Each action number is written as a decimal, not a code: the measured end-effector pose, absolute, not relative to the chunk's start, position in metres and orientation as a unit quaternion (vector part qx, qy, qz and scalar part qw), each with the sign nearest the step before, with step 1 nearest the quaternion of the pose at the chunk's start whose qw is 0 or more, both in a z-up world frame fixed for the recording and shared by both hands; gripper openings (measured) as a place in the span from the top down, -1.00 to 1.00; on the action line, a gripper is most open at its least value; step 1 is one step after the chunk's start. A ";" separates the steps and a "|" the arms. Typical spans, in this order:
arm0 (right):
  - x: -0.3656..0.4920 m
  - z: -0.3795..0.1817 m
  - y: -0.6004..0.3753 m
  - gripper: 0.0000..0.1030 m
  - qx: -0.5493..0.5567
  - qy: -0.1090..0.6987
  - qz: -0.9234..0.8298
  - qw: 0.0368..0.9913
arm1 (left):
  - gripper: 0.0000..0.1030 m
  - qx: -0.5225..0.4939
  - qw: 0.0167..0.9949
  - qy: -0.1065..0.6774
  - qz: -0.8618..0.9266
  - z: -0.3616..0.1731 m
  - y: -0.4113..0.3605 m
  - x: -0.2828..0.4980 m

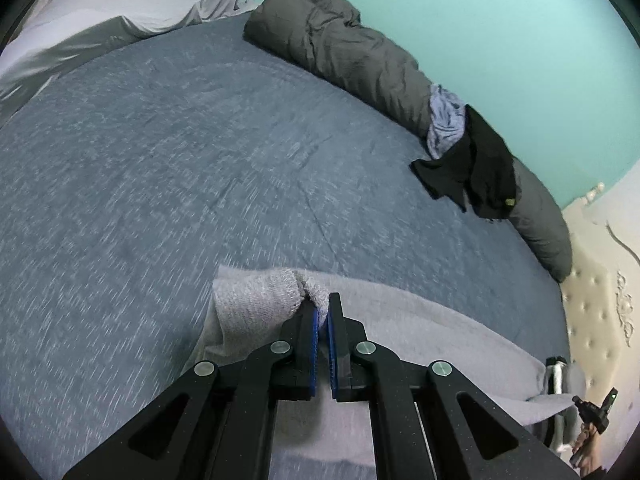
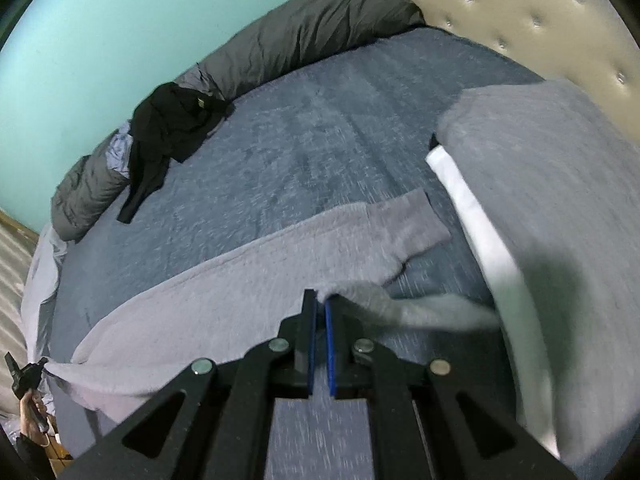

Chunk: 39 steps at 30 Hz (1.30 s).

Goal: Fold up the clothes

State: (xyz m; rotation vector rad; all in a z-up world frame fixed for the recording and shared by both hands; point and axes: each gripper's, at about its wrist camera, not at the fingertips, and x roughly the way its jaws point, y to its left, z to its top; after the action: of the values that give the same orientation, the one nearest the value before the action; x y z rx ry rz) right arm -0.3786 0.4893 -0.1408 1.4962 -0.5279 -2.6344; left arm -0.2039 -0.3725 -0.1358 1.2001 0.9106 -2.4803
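A light grey knit garment [image 1: 420,332] is stretched across the blue-grey bed [image 1: 168,152]. My left gripper [image 1: 322,302] is shut on its ribbed cuff edge [image 1: 264,296], lifted a little off the bed. In the right wrist view the same garment [image 2: 224,288] lies in a long band with one sleeve [image 2: 404,224] flat on the bed [image 2: 312,128]. My right gripper [image 2: 321,298] is shut on another bunched edge of it [image 2: 400,308]. The other gripper [image 2: 24,372], in a hand, shows at the lower left, pinching the garment's far end.
A rolled dark grey duvet [image 1: 360,56] lies along the turquoise wall, with a black garment [image 1: 476,164] and a pale blue one [image 1: 444,120] draped on it. Grey pillows [image 1: 100,20] sit at one end. A grey and white stack [image 2: 540,200] lies by the tufted headboard [image 2: 520,12].
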 end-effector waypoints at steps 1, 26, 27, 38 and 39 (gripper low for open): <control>-0.388 -0.143 0.487 0.93 0.489 -0.166 -0.856 0.032 | 0.93 0.413 0.121 0.310 -0.848 -0.139 -0.373 -0.212; -0.550 -0.230 0.467 0.74 0.540 -0.117 -0.832 -0.049 | 0.88 0.473 0.168 0.258 -0.825 -0.206 -0.391 -0.339; -0.550 -0.235 0.467 0.47 0.541 -0.110 -0.832 -0.048 | 0.87 0.479 0.171 0.251 -0.824 -0.211 -0.389 -0.340; -0.464 -0.229 0.496 0.09 0.453 -0.158 -0.878 0.014 | -0.04 0.437 0.171 0.175 -0.865 -0.189 -0.337 -0.292; -0.460 -0.233 0.496 0.07 0.454 -0.161 -0.876 0.018 | -0.08 0.431 0.167 0.176 -0.869 -0.186 -0.332 -0.285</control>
State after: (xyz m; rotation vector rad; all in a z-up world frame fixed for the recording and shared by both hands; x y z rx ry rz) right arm -0.4597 0.4956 -0.2326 1.4104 -0.5008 -2.7221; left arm -0.2853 -0.3318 -0.1864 1.2250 0.5010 -2.4735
